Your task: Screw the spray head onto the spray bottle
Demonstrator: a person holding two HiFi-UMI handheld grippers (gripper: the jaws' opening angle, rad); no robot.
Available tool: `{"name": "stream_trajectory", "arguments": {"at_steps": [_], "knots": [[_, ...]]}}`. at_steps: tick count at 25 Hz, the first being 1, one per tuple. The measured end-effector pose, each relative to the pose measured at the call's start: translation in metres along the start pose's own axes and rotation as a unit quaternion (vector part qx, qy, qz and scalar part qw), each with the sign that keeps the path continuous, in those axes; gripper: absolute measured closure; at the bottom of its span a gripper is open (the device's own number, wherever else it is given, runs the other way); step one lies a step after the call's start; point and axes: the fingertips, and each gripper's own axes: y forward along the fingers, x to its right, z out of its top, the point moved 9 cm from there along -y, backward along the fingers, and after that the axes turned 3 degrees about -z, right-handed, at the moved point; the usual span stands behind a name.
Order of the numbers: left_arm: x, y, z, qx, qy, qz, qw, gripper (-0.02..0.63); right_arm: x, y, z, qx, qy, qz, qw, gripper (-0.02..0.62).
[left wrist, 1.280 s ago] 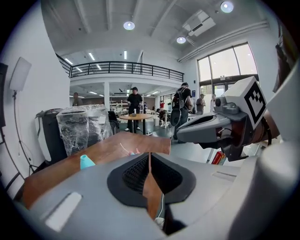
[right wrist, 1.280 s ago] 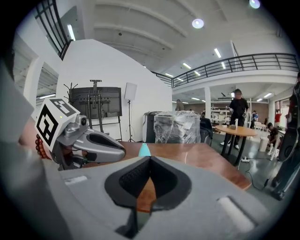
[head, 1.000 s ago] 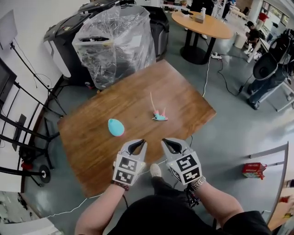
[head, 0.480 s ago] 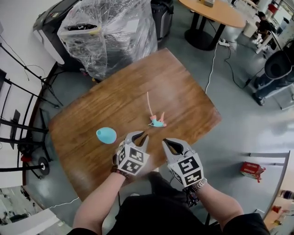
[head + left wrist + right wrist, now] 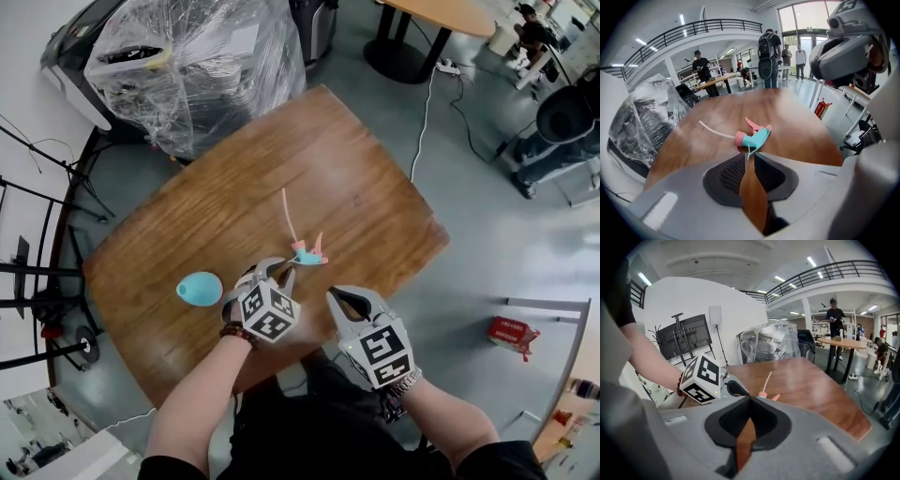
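Two claws hang over the near part of the worktop [image 5: 375, 178], and neither holds anything, so we judge the task barely begun: the step in hand is the reach for the spray head [image 5: 307, 255].

Our left claw [image 5: 279, 271] points steeply down with its tips just short of the spray head. In the left gripper view the teal and pink spray head [image 5: 753, 137] lies directly beyond the tips, near them but apart. The jaws have just been opening and stand parted by only a narrow gap, with nothing between them but bare wood. Our right claw [image 5: 333, 295] is pressed together and empty, and it waits beside the left one, a little nearer to us.

The spray head lies on its side near the middle of the worktop, its thin tube [image 5: 287, 214] running away from us. The bottle [image 5: 199, 288], a teal rounded shape, lies well apart to the left, near that edge.

Next, we think the left jaws must spread wider, drop around the spray head and close on its body, not on the tube. The right claw must then open for the bottle.
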Motion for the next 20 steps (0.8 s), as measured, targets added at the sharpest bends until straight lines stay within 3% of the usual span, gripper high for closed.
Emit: {"name": "stream_trajectory", "arguments": {"at_steps": [6,13,20], "knots": [[-0.004,0.016,-0.002,-0.016,0.026,-0.012,0.9995,0.530,0.002,0.001,0.002,0.003,0.003,-0.008,1.000,0.601],[-0.003,0.021,0.000,-0.016,0.038,-0.022,0.9989,0.580,0.002,0.000,0.001,-0.004,0.004,-0.015,1.000,0.601],[-0.006,0.006,0.008,0.006,0.009,-0.035,0.9993,0.585,-0.005,-0.002,0.009,0.003,-0.021,-0.022,1.000,0.601]]}}
